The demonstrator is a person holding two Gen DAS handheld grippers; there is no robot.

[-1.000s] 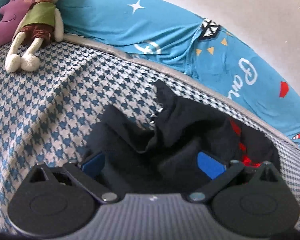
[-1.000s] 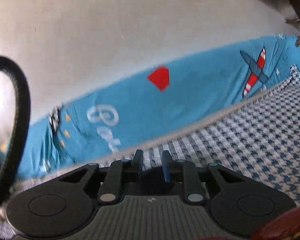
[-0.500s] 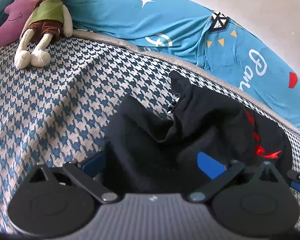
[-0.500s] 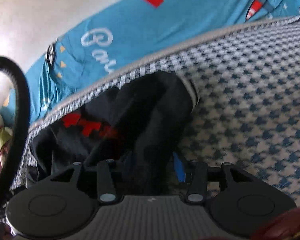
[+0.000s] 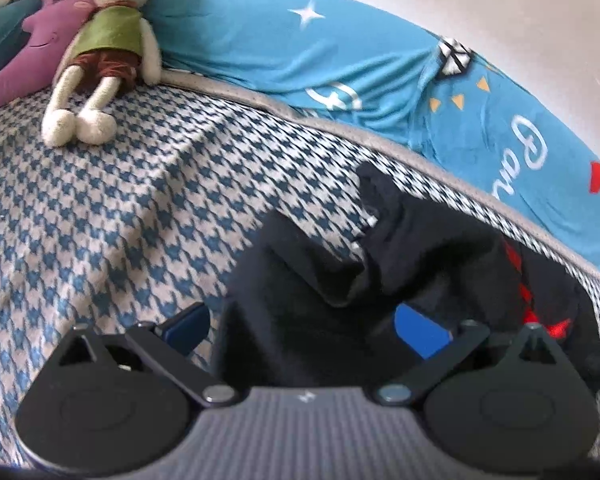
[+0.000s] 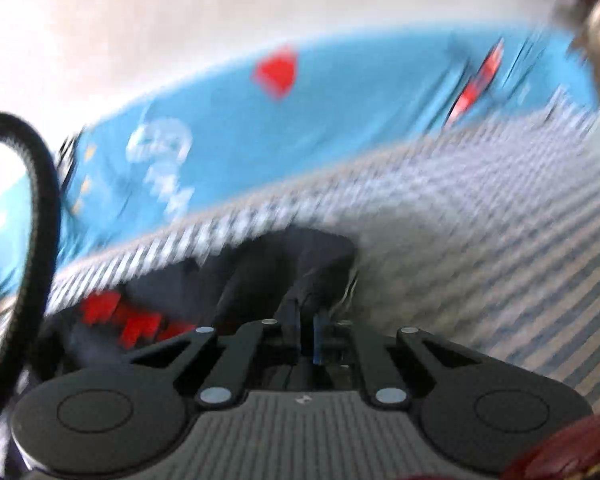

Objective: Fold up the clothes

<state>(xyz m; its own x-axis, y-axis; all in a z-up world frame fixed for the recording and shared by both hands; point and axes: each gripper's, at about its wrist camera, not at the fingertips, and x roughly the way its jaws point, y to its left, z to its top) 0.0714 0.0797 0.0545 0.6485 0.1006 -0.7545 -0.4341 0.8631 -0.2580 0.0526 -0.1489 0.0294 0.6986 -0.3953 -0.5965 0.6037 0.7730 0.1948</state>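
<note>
Barely begun: the black garment (image 5: 400, 280) lies crumpled near the bed's (image 5: 140, 208) far right edge. Left gripper (image 5: 304, 320) gapes, released, straddling it; right gripper (image 6: 306, 332) is clenched on a fold.

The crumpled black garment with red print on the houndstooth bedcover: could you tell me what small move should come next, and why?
Probably close the left gripper on the cloth. Its blue pads stand wide apart around a fold of the crumpled black garment with red print, while the right gripper already looks shut on another edge; both must hold before lifting it to spread it out.
</note>
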